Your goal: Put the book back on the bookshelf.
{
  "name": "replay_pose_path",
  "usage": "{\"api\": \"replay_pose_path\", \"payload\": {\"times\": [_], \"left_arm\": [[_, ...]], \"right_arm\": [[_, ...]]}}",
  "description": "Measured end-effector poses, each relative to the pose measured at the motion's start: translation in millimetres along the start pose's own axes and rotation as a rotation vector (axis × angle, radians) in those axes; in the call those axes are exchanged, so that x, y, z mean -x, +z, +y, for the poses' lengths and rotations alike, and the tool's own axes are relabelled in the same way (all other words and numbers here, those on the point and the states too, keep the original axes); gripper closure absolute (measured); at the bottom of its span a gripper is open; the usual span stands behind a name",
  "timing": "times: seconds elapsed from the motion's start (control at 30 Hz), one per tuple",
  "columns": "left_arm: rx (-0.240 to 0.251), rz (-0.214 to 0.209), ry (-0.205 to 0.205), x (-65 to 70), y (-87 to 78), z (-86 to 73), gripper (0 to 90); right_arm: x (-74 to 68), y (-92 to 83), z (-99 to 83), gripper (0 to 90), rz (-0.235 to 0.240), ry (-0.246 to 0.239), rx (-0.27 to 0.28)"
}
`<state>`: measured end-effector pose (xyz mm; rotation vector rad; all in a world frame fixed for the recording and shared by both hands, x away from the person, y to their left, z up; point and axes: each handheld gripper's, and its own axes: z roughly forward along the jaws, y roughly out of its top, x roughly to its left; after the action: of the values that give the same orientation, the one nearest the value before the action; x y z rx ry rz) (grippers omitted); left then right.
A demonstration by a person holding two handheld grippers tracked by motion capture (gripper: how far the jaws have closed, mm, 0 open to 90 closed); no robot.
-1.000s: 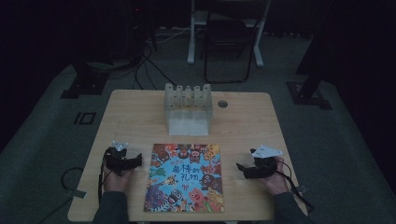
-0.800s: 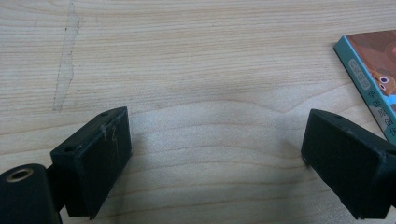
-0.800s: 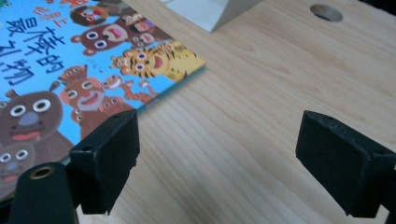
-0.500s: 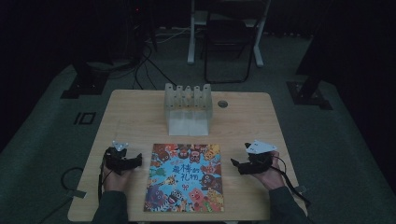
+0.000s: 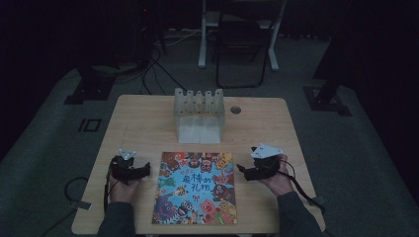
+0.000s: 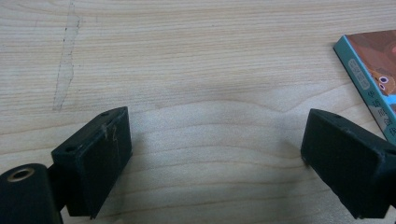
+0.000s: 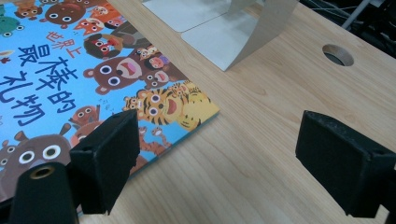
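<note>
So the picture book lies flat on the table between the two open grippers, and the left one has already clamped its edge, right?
Not quite. In the left gripper view, the left gripper is open over bare table, beside the picture book, not clamped on it. The rest is right.

Open claw (image 7: 219, 163), picture book (image 7: 93, 79), table (image 7: 280, 93)

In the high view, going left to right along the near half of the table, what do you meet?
Left gripper, jaws open → picture book lying flat with its cover up → right gripper, jaws open.
</note>
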<state>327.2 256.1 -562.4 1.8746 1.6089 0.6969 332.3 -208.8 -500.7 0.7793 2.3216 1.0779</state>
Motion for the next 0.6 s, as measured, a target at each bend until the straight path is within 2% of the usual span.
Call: {"api": "replay_pose_path", "payload": {"times": [0.3, 0.5, 0.6], "left_arm": [[0.0, -0.008, 0.006, 1.3, -1.2, 0.4, 12.9], [0.002, -0.008, 0.006, 1.5, -1.0, 0.3, 12.8], [0.0, -0.018, 0.018, 1.8, -0.8, -0.1, 10.8]], "right_arm": [[-3.6, 15.7, 11.2, 13.3, 0.015, -0.026, -0.018], [-2.5, 23.7, 16.6, 13.3, 0.022, -0.013, -0.01], [-0.2, 27.7, 16.8, 13.3, 0.035, 0.002, -0.004]]}}
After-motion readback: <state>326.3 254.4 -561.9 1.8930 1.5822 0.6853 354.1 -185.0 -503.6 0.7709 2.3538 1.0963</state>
